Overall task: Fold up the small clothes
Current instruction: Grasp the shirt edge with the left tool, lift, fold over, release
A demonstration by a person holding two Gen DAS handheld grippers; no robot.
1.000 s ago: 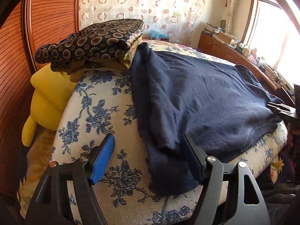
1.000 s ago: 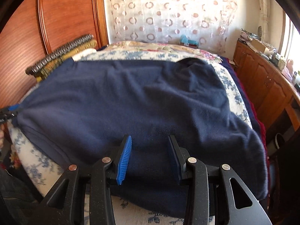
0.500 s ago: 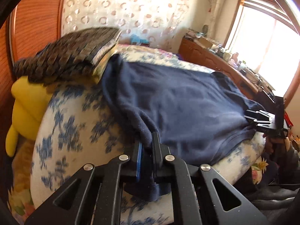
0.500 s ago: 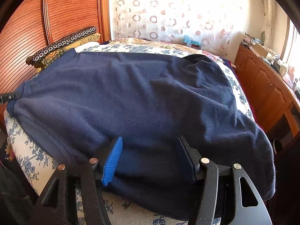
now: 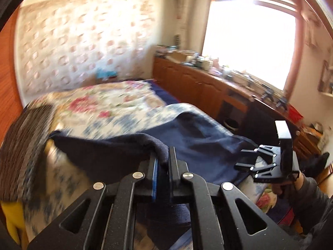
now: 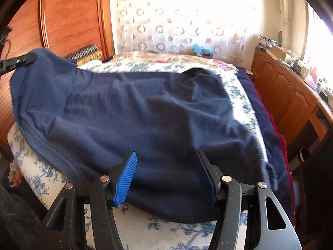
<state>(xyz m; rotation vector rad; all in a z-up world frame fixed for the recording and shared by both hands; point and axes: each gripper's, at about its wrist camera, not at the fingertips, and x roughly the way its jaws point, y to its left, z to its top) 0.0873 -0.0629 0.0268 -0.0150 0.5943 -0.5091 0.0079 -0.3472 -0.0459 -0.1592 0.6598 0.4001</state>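
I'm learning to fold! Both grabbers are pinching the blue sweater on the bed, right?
Not both. The left gripper has its jaws shut on the blue sweater, but the right wrist view shows the right gripper with jaws wide open over it, pinching nothing.

Garment [image 6: 145, 112] lies on bed [image 6: 33, 173]; pillows [image 6: 87, 52] seemingly behind.

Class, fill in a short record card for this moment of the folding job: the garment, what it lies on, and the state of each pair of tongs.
garment: navy fleece top, spread out, one edge lifted
surface: bed with blue floral cover
left tongs: shut on the top's edge, holding it up off the bed
right tongs: open, pads either side of the near edge, not gripping
pillows: stacked at the wooden headboard, behind the top
sideboard: along the wall by the window, cluttered
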